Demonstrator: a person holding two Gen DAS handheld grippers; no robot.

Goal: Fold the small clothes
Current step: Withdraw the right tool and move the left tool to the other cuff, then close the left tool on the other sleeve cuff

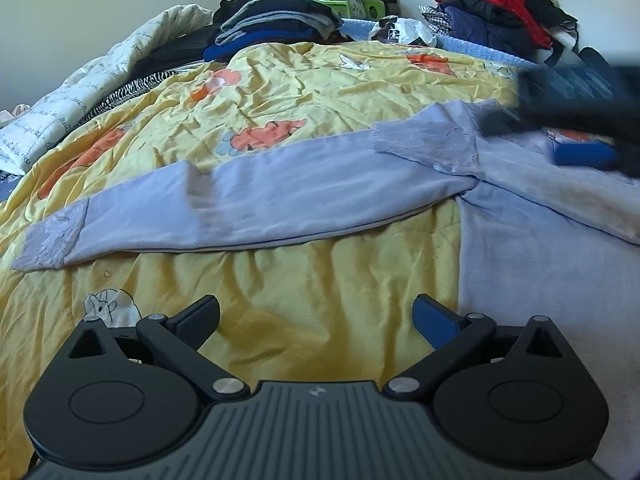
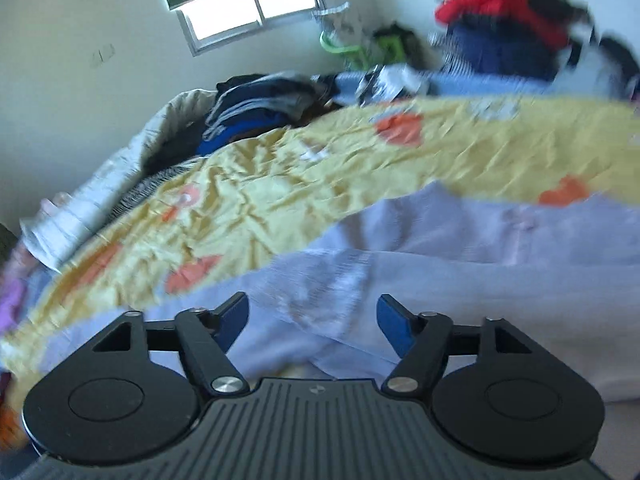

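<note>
Your left gripper (image 1: 316,316) sits nearest, jaws spread and empty above bare yellow bedspread (image 1: 304,276). The lavender long-sleeved top (image 1: 532,240) lies flat to its right, one sleeve (image 1: 224,208) stretched left, its cuff near the bedspread's left margin. Your right gripper (image 2: 313,322) hovers over the shoulder, released, angled downward, gripping nothing.

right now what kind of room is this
Most likely a bedroom in a home. The work surface is a bed covered by a yellow cartoon-print quilt, a stack of folded clothes sits at its far side, and a window is set in the wall behind.
</note>
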